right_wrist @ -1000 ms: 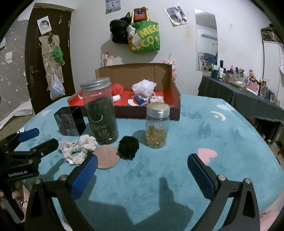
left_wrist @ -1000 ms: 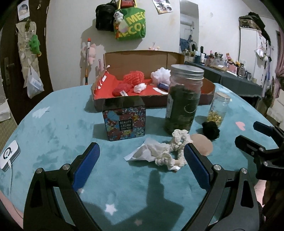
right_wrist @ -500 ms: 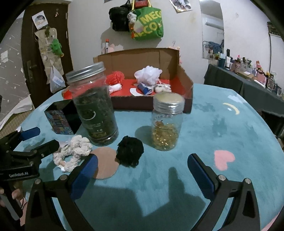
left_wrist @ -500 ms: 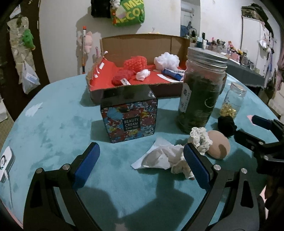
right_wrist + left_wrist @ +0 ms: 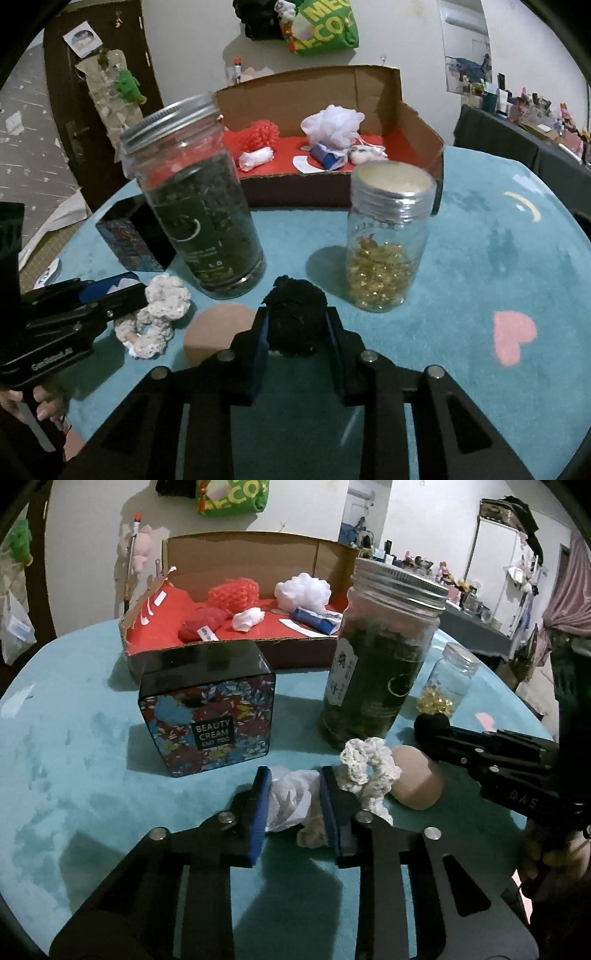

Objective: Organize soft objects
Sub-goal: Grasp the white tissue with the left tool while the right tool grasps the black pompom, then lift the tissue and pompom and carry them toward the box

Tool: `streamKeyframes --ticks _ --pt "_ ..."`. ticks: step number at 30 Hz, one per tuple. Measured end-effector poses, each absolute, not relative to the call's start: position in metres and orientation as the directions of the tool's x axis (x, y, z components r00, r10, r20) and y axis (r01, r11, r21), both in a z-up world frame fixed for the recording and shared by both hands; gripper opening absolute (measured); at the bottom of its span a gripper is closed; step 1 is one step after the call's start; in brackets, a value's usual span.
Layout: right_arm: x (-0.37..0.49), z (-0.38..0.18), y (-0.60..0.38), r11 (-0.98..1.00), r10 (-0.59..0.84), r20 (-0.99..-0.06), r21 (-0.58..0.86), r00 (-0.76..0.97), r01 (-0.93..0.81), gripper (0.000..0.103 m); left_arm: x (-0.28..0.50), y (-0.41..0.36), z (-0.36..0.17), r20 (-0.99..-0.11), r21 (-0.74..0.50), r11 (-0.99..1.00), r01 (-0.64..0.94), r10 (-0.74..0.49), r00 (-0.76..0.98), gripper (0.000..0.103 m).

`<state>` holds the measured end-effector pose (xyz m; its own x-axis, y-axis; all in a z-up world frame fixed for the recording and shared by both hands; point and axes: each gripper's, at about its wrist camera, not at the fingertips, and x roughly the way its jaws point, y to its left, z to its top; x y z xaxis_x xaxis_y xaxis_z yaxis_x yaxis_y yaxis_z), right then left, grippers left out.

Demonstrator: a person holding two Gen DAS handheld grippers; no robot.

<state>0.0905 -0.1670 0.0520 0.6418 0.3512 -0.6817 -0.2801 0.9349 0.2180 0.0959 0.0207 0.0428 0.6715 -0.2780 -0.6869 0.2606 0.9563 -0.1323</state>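
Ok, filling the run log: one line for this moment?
left tool: shut on tissue | right tool: shut on black pompom | both on table

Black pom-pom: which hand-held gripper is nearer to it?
Right. The right hand-held gripper is closed around the black pom-pom; the left hand-held gripper grips the white tissue farther left.

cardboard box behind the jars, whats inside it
The cardboard box holds an orange mesh puff, a white mesh puff, a blue tube and small white pieces. The tall jar hides its left end.
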Motion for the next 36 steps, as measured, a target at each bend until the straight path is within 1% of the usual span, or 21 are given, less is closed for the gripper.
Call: streamKeyframes --ticks 2,6,27,36 --pt "0.087 0.055 -0.165 0.935 0.348 -0.672 0.204 0.653 -0.288 0.028 0.095 0.020 0.044 -0.685 -0.129 0.957 0.259 -0.275 0.674 0.017" --pt "0.082 0.062 -0.164 0.933 0.355 -0.656 0.199 0.666 -0.301 0.028 0.094 0.023 0.050 -0.676 -0.137 0.957 0.257 -0.280 0.681 0.015" --pt "0.076 0.069 -0.169 0.929 0.366 -0.643 0.206 0.672 -0.309 0.028 0.081 0.020 0.063 -0.650 -0.104 0.955 0.277 -0.276 0.708 0.015" --pt "0.071 0.086 -0.171 0.926 0.373 -0.617 0.196 0.693 -0.324 0.028 0.077 0.020 0.086 -0.613 -0.100 0.949 0.298 -0.295 0.733 0.015"
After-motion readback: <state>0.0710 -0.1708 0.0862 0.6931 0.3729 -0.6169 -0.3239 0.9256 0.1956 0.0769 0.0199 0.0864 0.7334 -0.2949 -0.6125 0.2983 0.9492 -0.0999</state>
